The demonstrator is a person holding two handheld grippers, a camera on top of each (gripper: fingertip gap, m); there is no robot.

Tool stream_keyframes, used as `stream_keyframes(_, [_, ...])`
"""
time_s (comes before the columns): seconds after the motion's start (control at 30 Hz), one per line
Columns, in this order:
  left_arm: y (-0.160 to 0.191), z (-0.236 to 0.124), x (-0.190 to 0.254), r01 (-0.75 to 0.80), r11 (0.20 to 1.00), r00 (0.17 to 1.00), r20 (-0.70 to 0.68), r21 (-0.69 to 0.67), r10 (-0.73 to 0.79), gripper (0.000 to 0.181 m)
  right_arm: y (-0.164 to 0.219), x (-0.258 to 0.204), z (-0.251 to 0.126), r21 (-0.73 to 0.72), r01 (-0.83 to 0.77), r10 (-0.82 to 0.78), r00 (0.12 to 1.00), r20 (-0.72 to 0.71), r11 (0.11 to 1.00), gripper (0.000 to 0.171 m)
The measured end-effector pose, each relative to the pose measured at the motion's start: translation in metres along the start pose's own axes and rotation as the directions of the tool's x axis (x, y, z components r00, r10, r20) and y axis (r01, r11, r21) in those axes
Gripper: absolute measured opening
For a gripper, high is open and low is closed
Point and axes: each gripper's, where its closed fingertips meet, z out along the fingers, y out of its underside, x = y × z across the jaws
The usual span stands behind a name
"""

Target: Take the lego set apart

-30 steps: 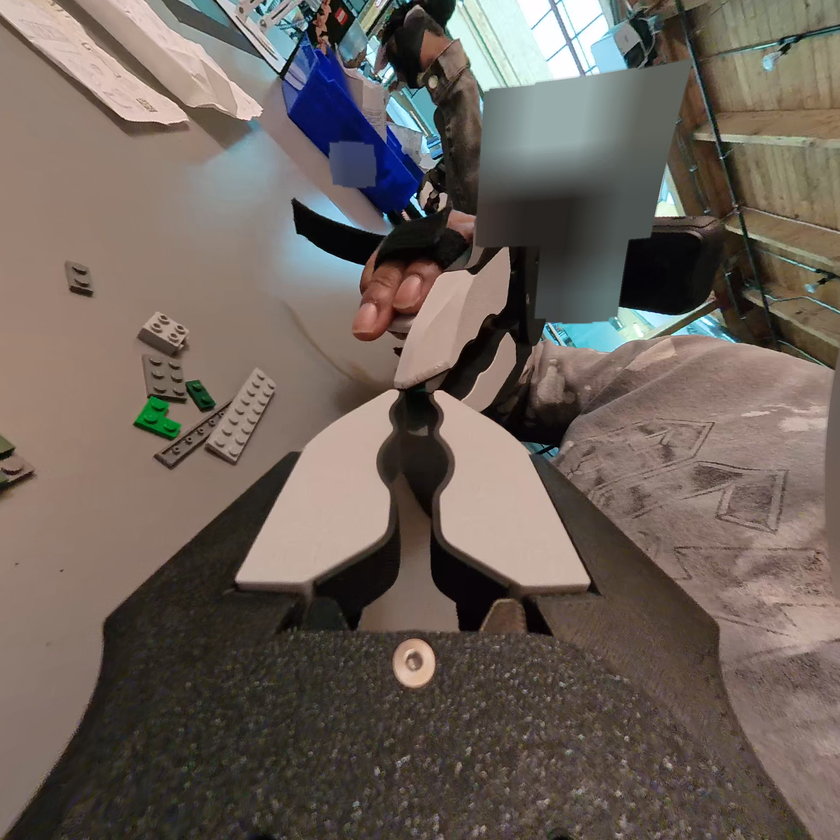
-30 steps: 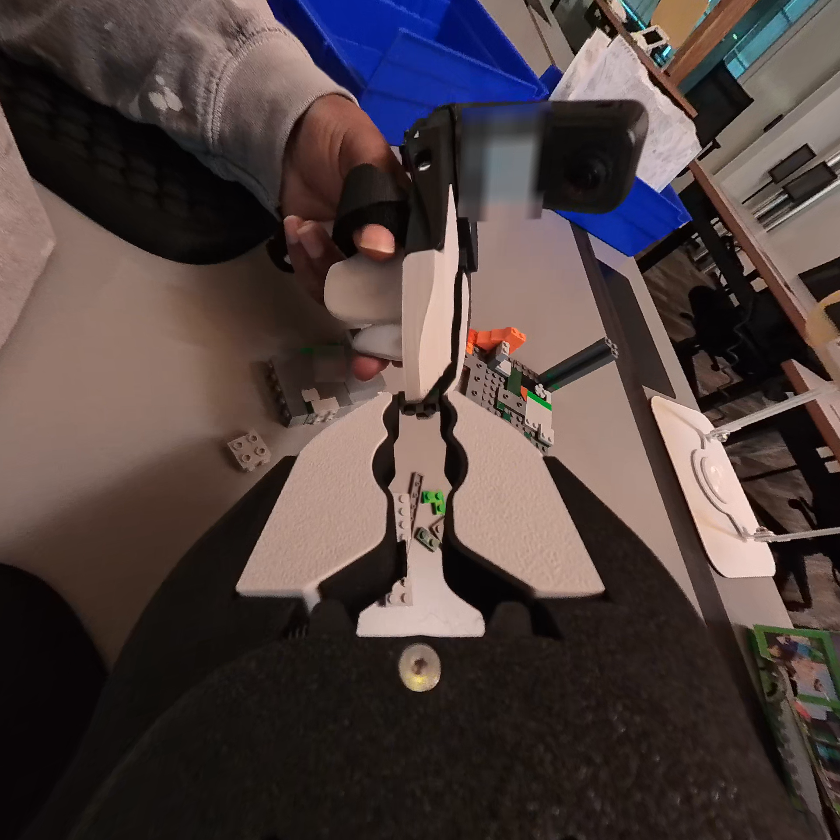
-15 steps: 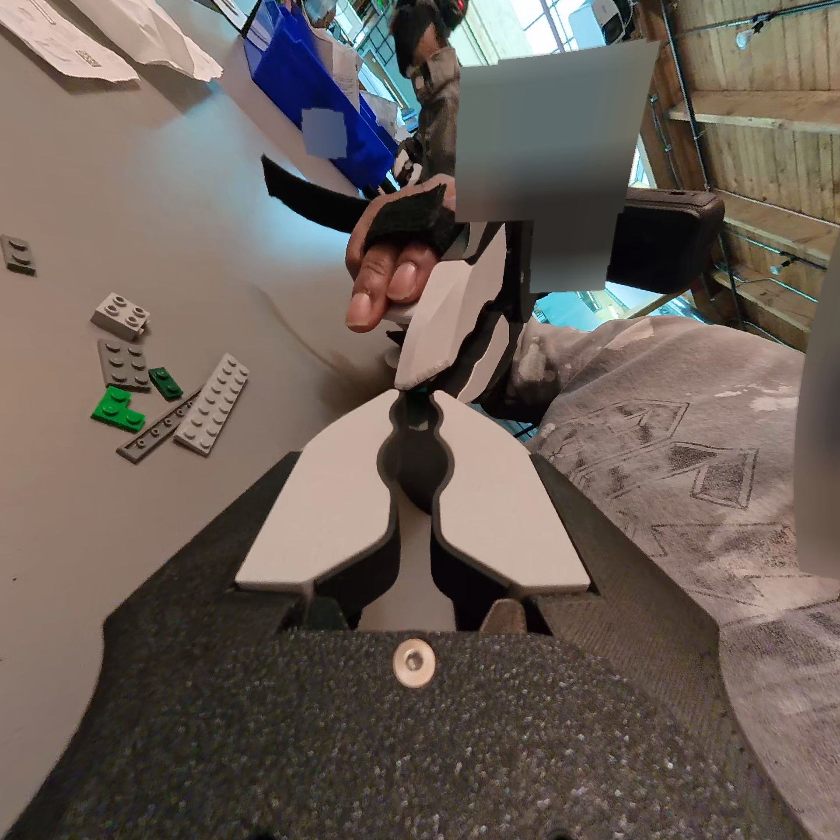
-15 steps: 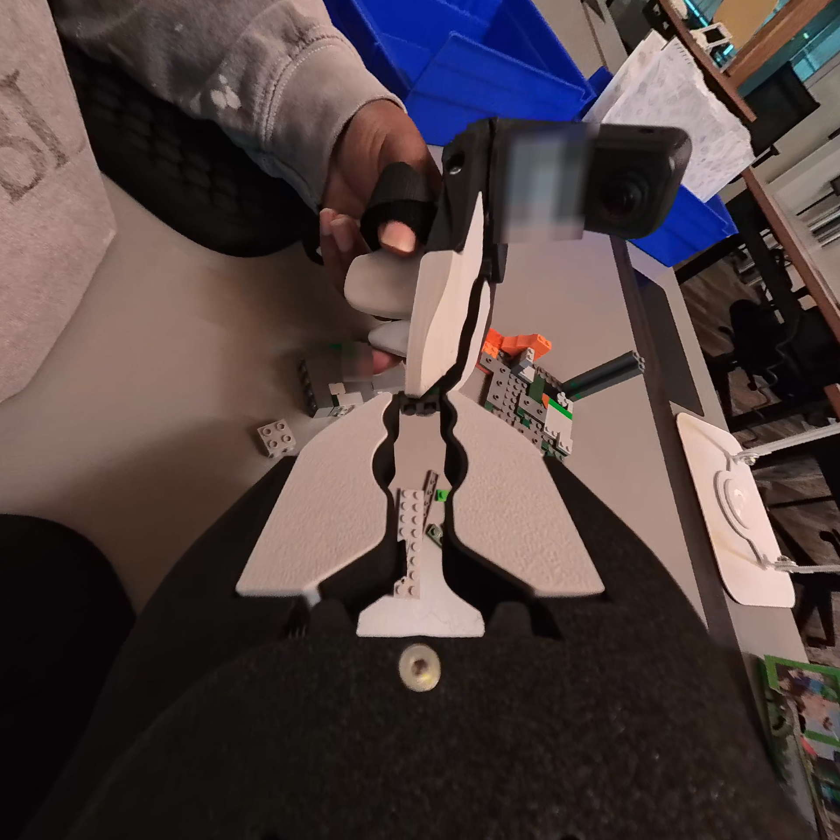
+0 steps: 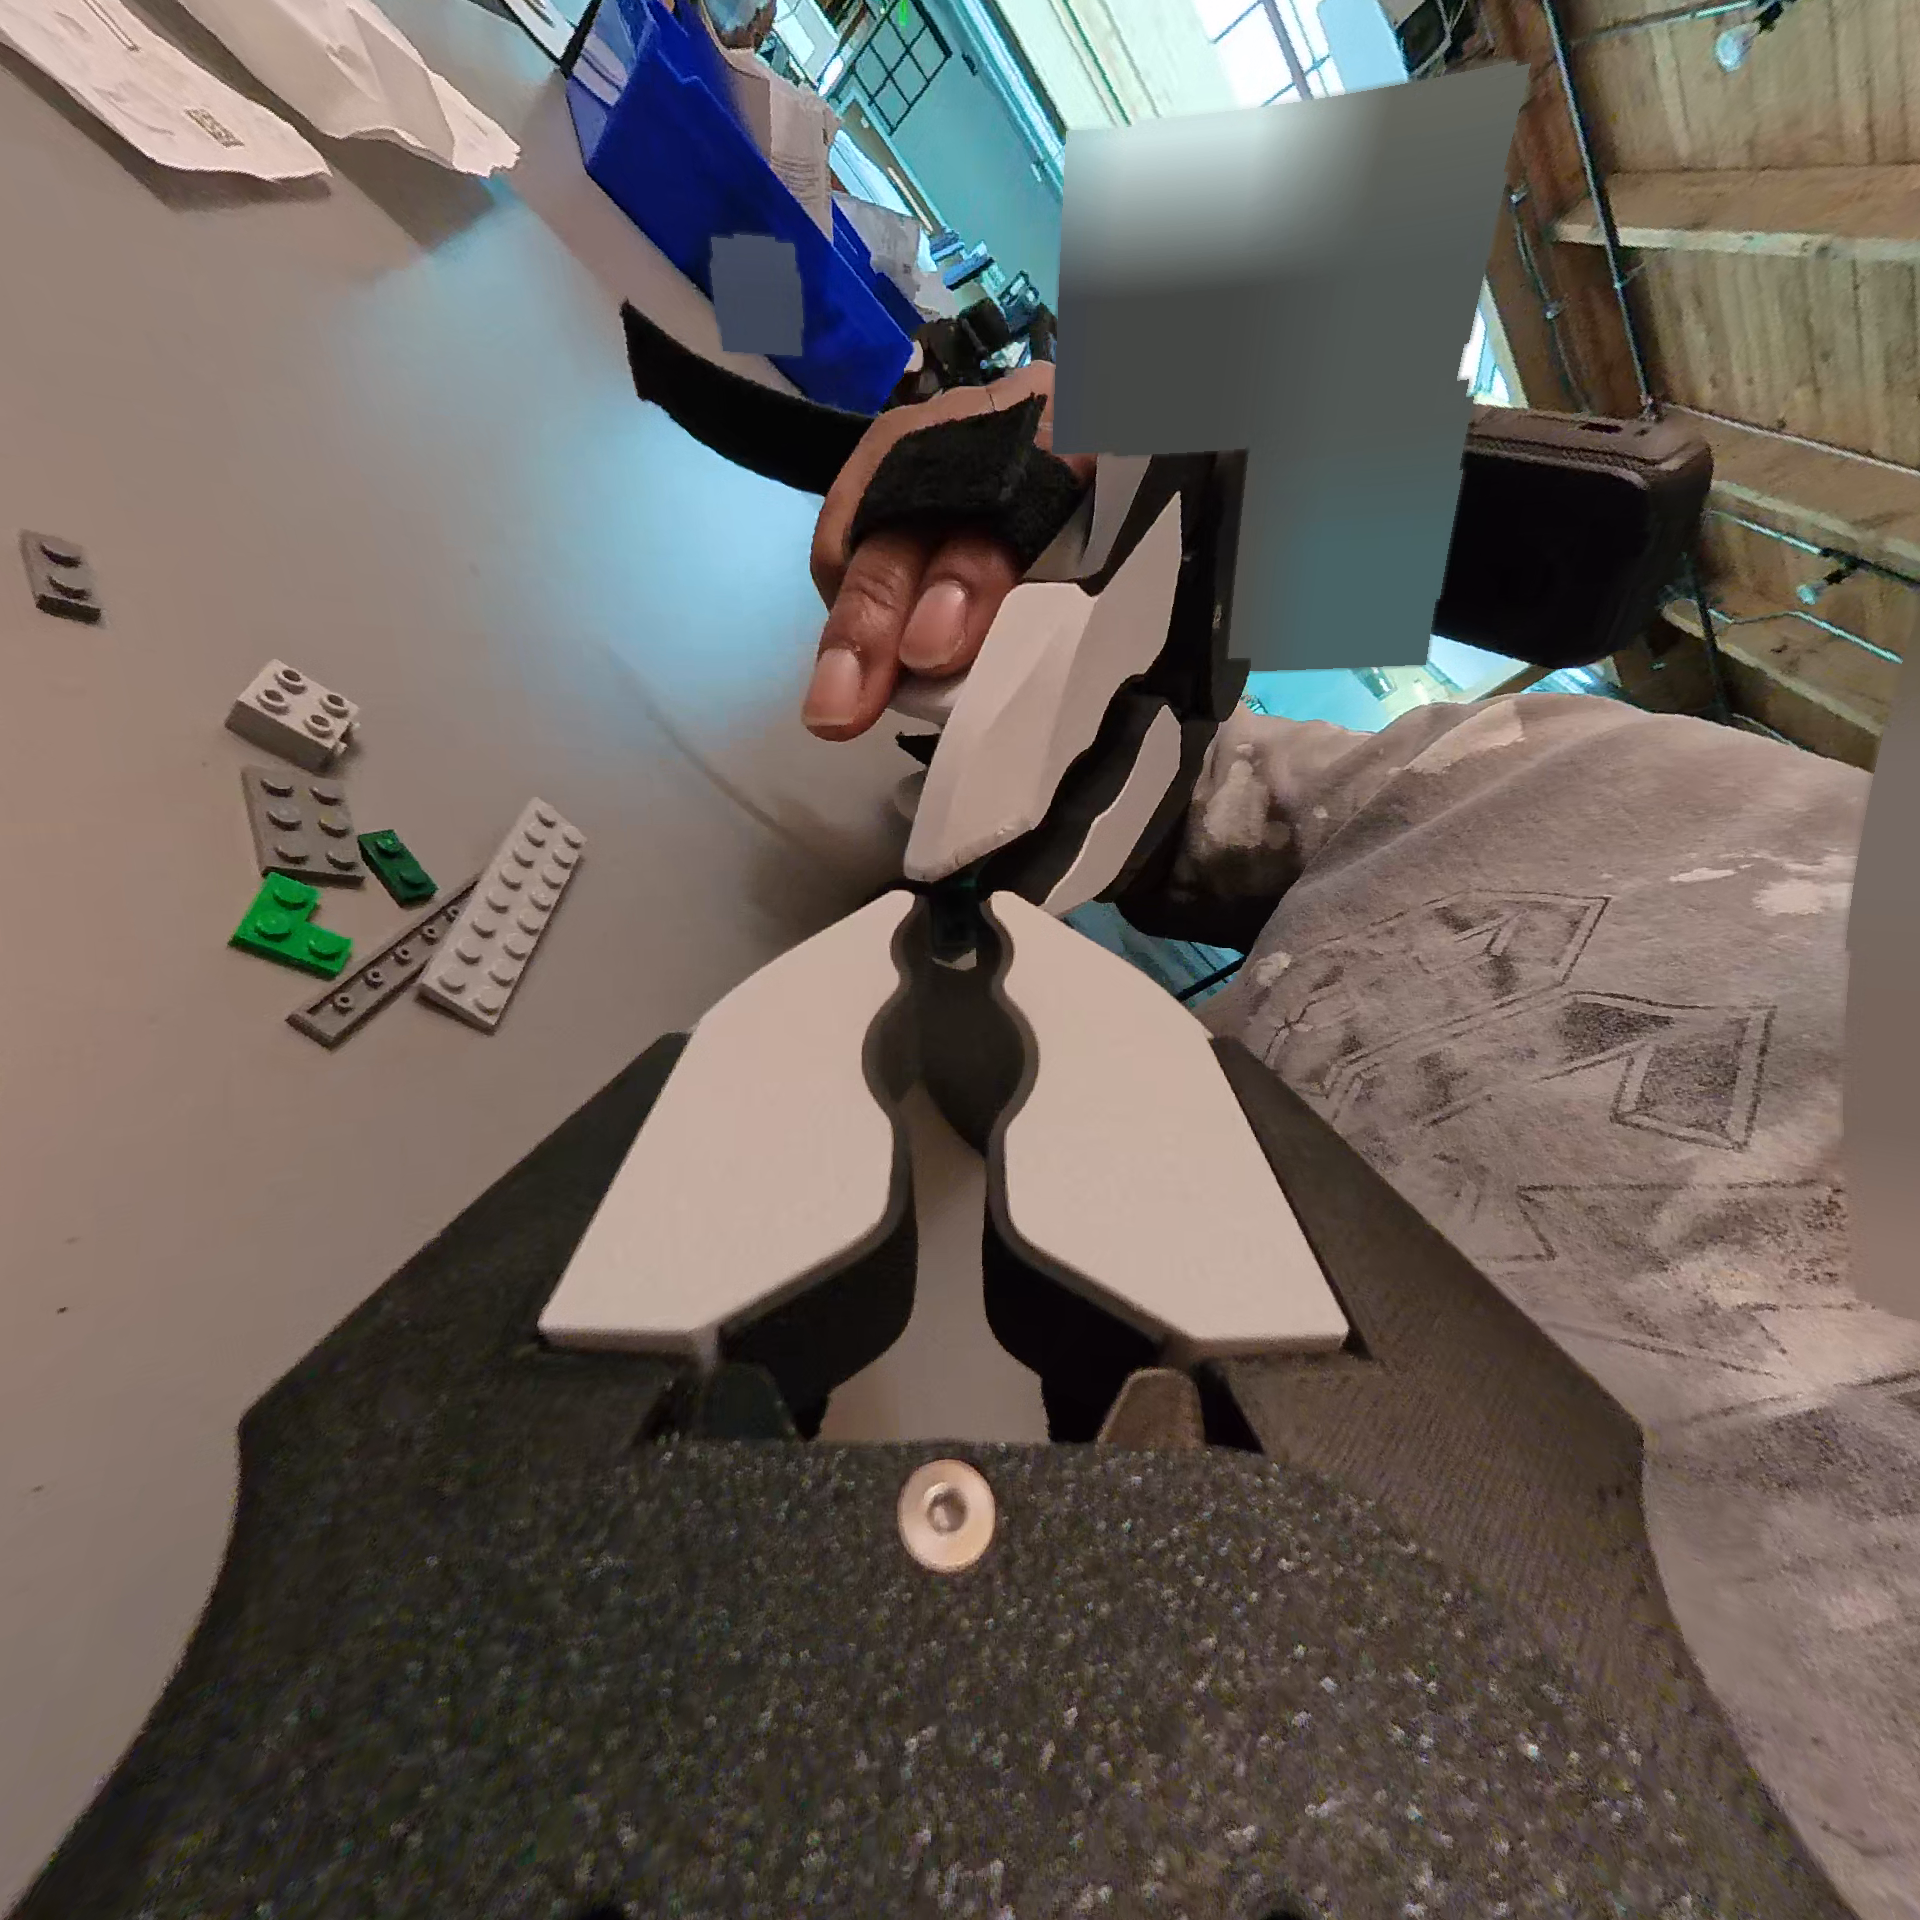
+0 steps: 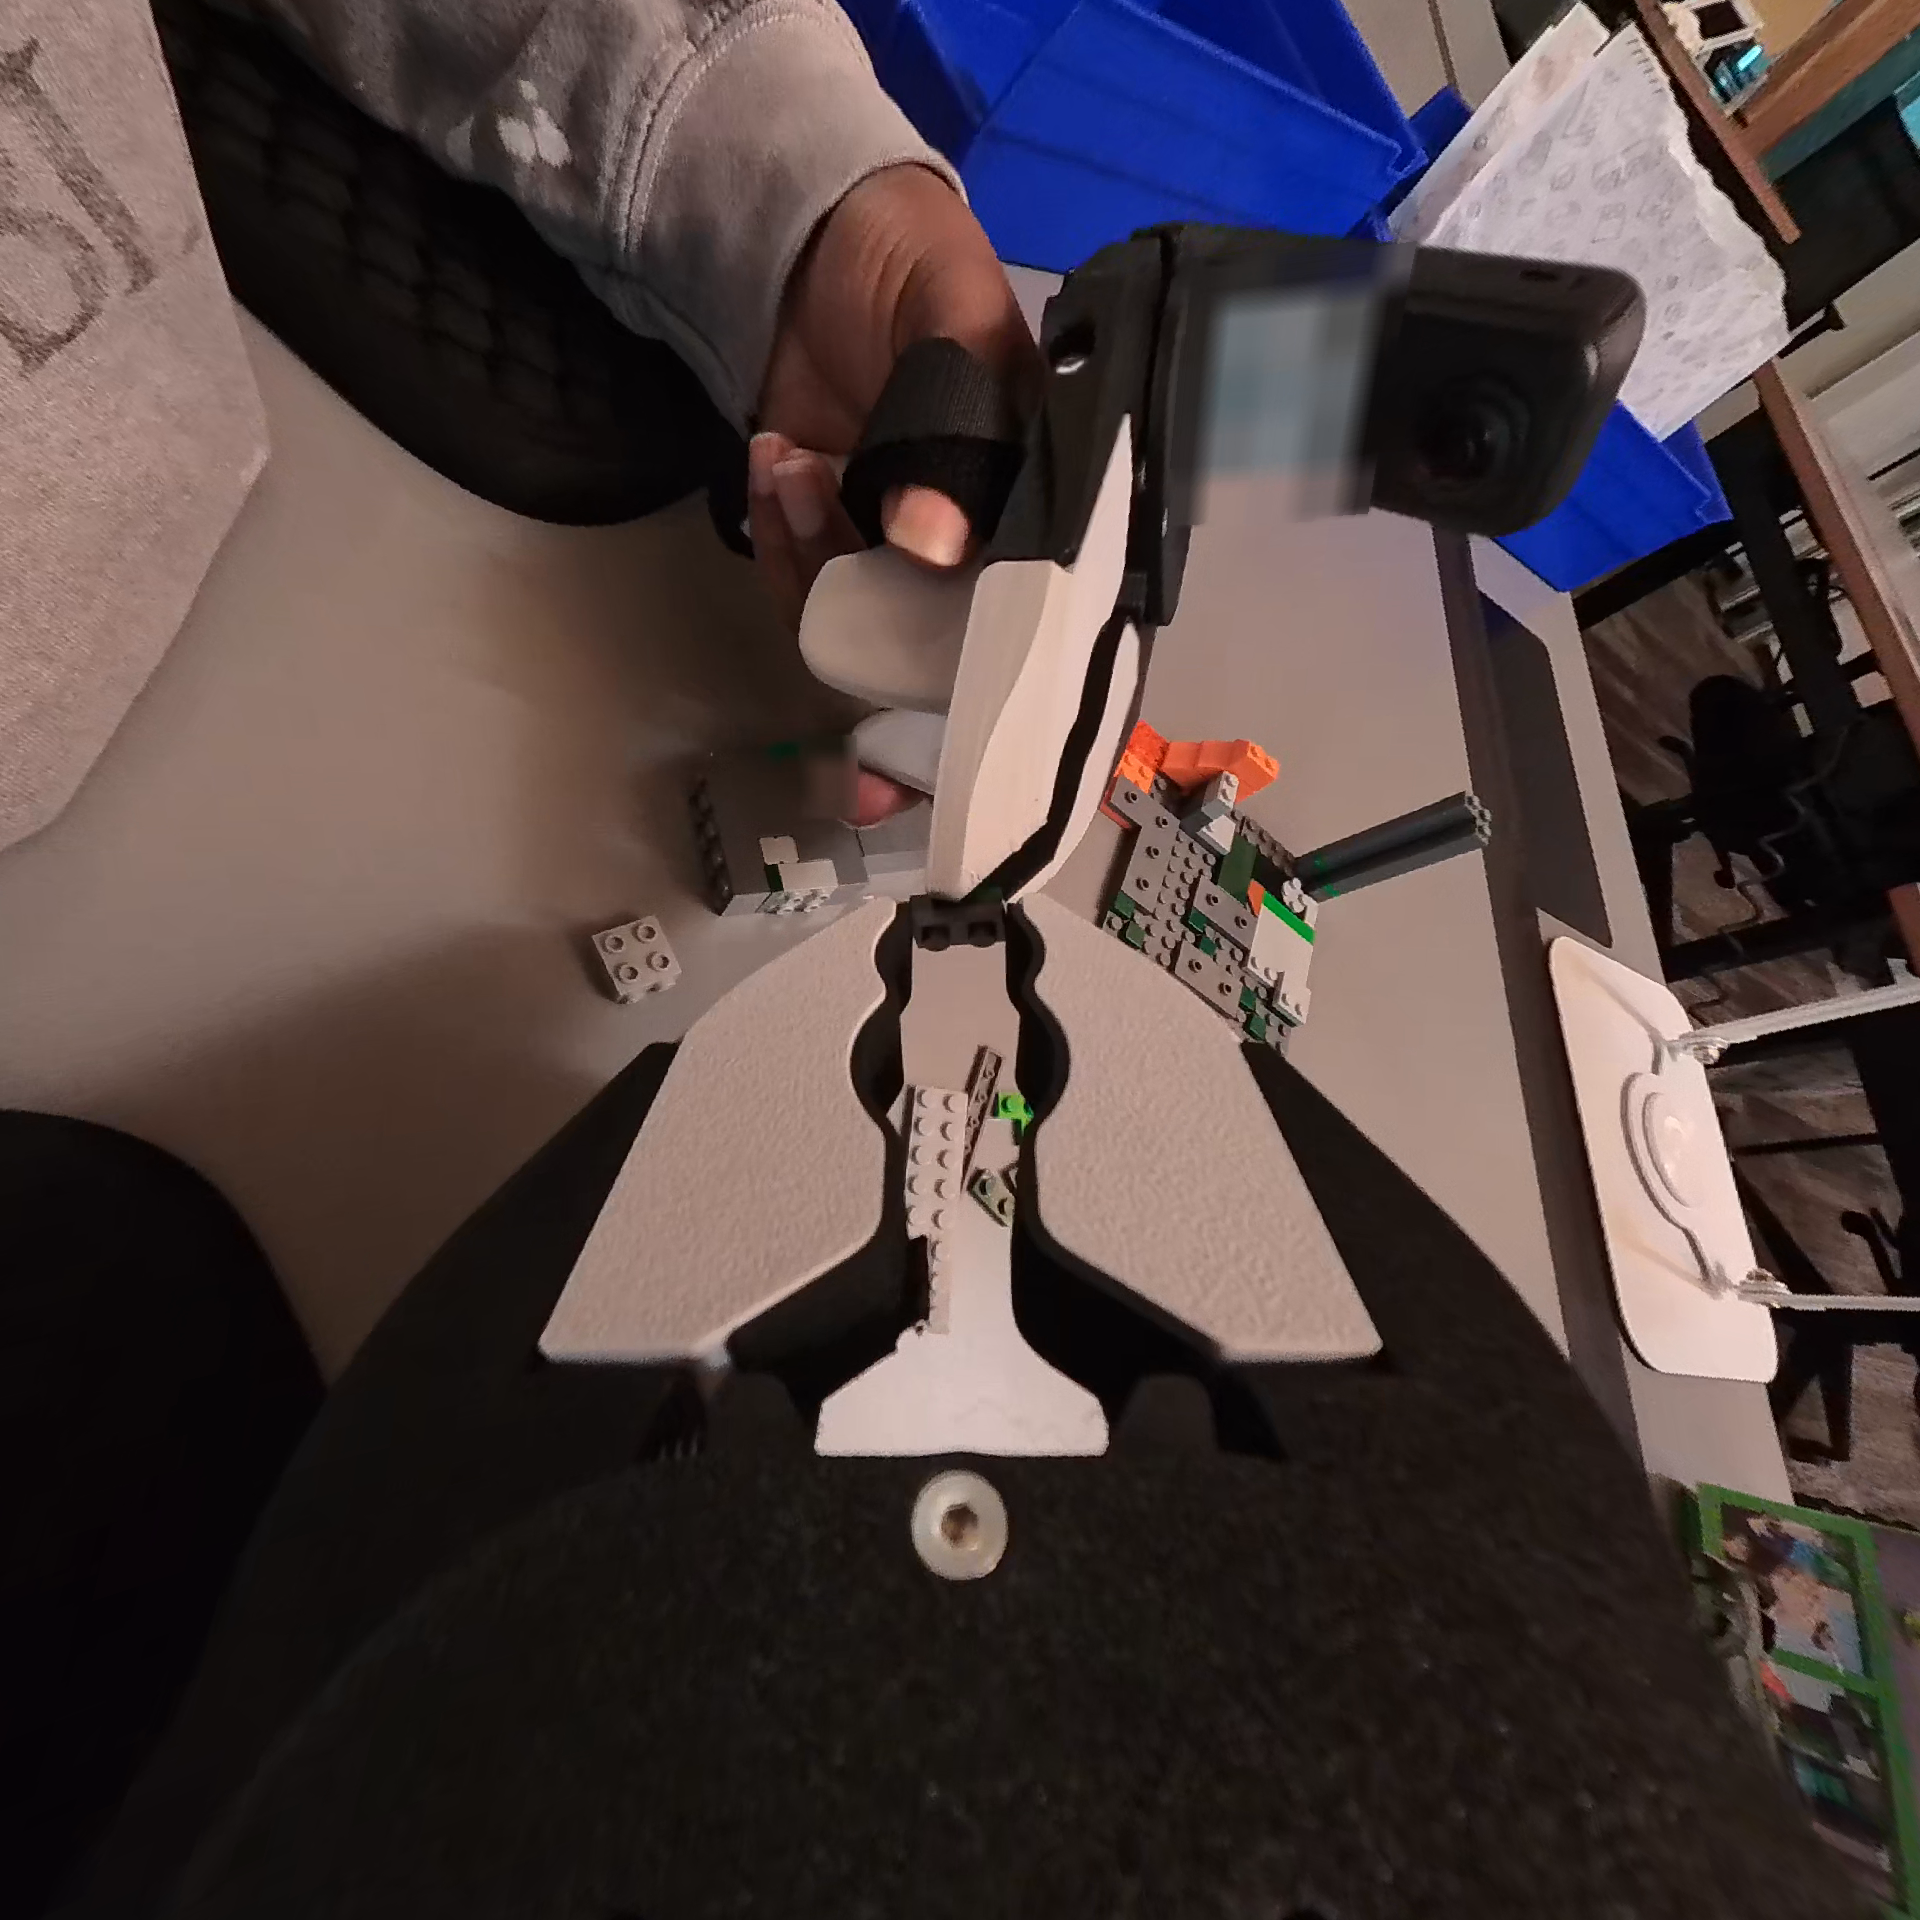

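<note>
Above the desk: both grippers meet tip to tip over the grey desk (image 6: 343,935), pinching one small dark lego piece (image 6: 954,923) between them.
Left gripper (image 5: 948,914): fingers nearly closed on the dark piece at their tips; seen from the right wrist view it stands on edge, fingers pointing down.
Right gripper (image 6: 956,920): fingers drawn narrow, clamped on the same piece.
Left hand (image 6: 883,343): wrapped round its handle, one finger through a black strap.
Right hand (image 5: 914,582): two fingers extended under a black strap.
Lego set (image 6: 1210,894): grey, green and orange build on the desk, beyond the grippers.
Loose plates (image 5: 499,914): grey and green, lying together on the desk.
Writing: printed sheets (image 5: 156,94) and a sweatshirt print (image 5: 1538,1039); too small or partial to read.
</note>
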Motion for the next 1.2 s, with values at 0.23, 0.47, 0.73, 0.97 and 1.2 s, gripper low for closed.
stream_keyframes(0.23, [-0.006,-0.003,0.006,-0.036,0.999,0.999,-0.019,0.031,0.037,0.008,-0.006,0.005,-0.002,0.044,-0.005,0.007,0.999,-0.046,0.999,0.022])
stream_keyframes(0.47, [-0.004,-0.002,0.005,-0.004,1.0,1.0,-0.025,0.017,0.005,0.008,-0.004,0.005,-0.002,0.003,0.084,-0.083,0.993,-0.085,0.996,0.017])
stream_keyframes(0.73, [-0.007,0.0,0.007,-0.009,0.999,1.0,-0.02,0.035,0.01,0.008,-0.003,0.008,-0.006,-0.015,0.138,-0.139,0.984,-0.115,0.99,0.016])
stream_keyframes(0.97, [-0.025,-0.042,-0.005,-0.054,0.989,0.996,0.082,0.139,0.043,0.008,0.032,0.018,-0.036,-0.028,-0.027,0.022,0.988,-0.155,0.999,0.016])
stream_keyframes(1.2, [-0.005,-0.017,-0.027,-0.167,0.983,0.952,0.247,-0.077,0.181,0.008,0.075,0.007,-0.018,-0.153,-0.158,0.149,0.986,-0.07,0.976,0.016])
